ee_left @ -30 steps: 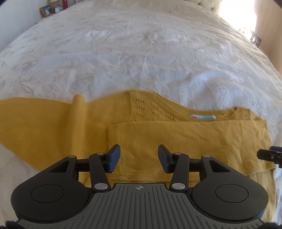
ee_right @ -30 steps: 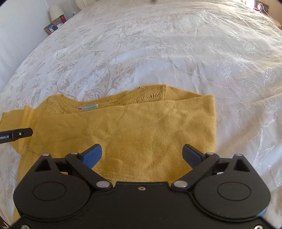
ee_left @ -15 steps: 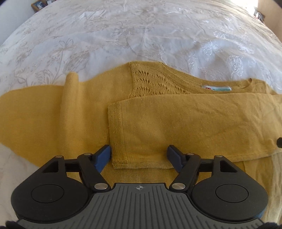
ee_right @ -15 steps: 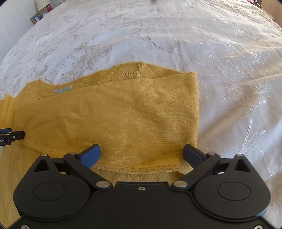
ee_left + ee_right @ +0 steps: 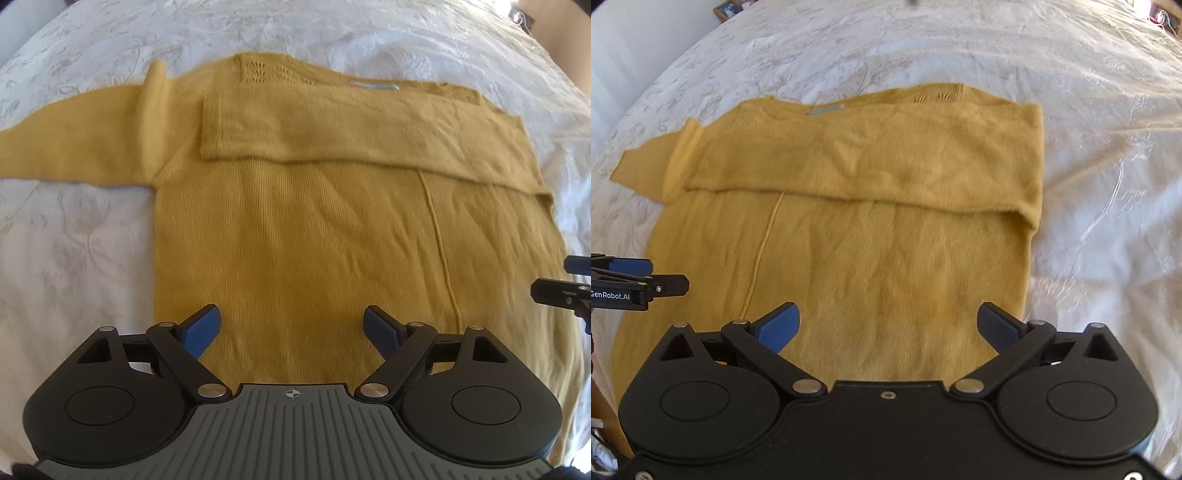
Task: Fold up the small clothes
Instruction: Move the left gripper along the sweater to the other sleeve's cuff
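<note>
A mustard-yellow knit sweater (image 5: pixel 314 229) lies flat on the white bed. One sleeve (image 5: pixel 369 133) is folded across the chest. The other sleeve (image 5: pixel 74 147) stretches out to the left. My left gripper (image 5: pixel 291 326) hovers over the lower body of the sweater, its jaws still opening, with nothing pinched between them. In the right wrist view the same sweater (image 5: pixel 886 240) fills the middle. My right gripper (image 5: pixel 888 325) stands open above the sweater's lower right part. Each gripper's tip shows at the edge of the other's view.
A white embroidered bedspread (image 5: pixel 1108 147) covers the bed on all sides of the sweater. Picture frames (image 5: pixel 729 7) stand on a stand at the far left corner. A bright window area lies at the far right (image 5: pixel 524 18).
Both grippers have pulled back from the folded sleeve toward the sweater's hem, so more of the body shows. The left jaws have spread wider; the sleeve lies where it was laid.
</note>
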A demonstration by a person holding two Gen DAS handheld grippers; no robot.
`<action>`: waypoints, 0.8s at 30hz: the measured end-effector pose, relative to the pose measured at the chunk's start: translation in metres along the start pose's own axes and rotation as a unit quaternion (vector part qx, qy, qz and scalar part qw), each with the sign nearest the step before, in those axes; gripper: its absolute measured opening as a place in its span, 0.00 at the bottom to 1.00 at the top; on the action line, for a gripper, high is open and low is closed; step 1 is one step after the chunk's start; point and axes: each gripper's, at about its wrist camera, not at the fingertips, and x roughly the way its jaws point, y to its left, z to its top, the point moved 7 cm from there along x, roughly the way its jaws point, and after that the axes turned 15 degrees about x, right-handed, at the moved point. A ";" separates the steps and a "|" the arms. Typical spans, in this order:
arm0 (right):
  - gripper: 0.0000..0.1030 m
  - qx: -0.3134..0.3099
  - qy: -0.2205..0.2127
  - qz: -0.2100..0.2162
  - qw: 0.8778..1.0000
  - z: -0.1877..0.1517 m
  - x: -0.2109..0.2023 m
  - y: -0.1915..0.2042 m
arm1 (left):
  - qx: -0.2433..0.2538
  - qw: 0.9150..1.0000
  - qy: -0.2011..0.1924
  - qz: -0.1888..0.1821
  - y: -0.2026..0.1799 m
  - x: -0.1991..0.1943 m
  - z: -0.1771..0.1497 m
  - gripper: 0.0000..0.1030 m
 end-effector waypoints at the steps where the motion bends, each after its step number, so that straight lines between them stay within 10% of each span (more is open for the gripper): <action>1: 0.99 -0.006 0.012 -0.003 1.000 -0.009 0.002 -0.001 | 0.003 1.000 0.006 0.001 -0.004 0.000 -0.010 0.83; 24: 0.99 -0.009 0.068 -0.004 0.998 -0.073 -0.023 -0.067 | -0.046 0.998 0.038 0.024 -0.015 -0.009 -0.097 0.96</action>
